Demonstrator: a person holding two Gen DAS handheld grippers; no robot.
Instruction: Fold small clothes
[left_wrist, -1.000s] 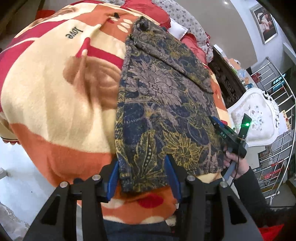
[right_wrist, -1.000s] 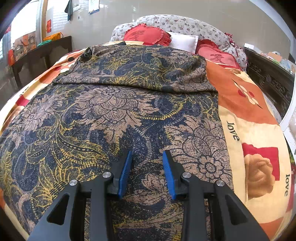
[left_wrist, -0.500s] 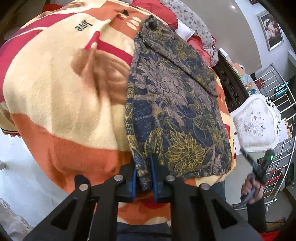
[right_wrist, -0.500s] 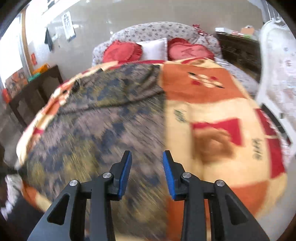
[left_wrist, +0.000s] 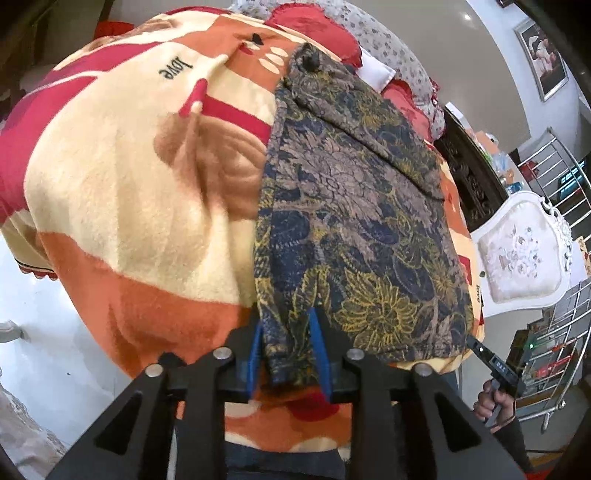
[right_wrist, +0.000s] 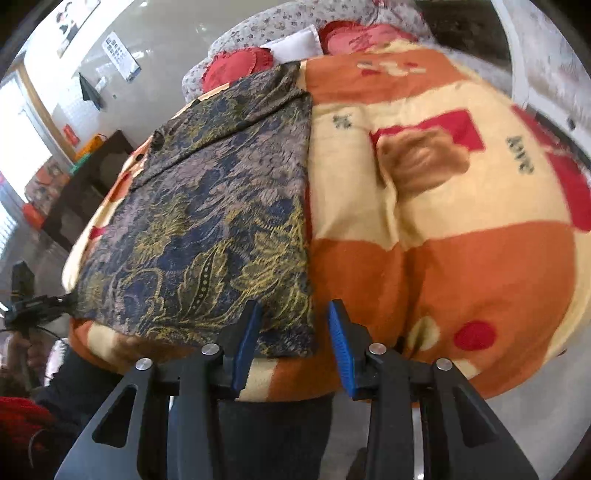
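A dark floral garment (left_wrist: 354, 206) in navy, gold and brown lies flat on the bed blanket (left_wrist: 122, 199); it also shows in the right wrist view (right_wrist: 214, 218). My left gripper (left_wrist: 286, 336) is shut on the garment's near left corner at the bed's front edge. My right gripper (right_wrist: 293, 332) is open and empty, its jaws on either side of the garment's near right corner (right_wrist: 299, 332), just above the blanket (right_wrist: 461, 236). The right gripper also shows far right in the left wrist view (left_wrist: 495, 365).
Red cushions (right_wrist: 236, 62) and pillows lie at the head of the bed. A white chair (left_wrist: 521, 247) and a metal rack (left_wrist: 569, 317) stand right of the bed. A dark wooden cabinet (right_wrist: 77, 195) stands on the left. White tiled floor (left_wrist: 44, 332) lies below.
My left gripper closed on the garment's near left corner. My right gripper left the middle of the garment, swung right and came to its near right corner, still open.
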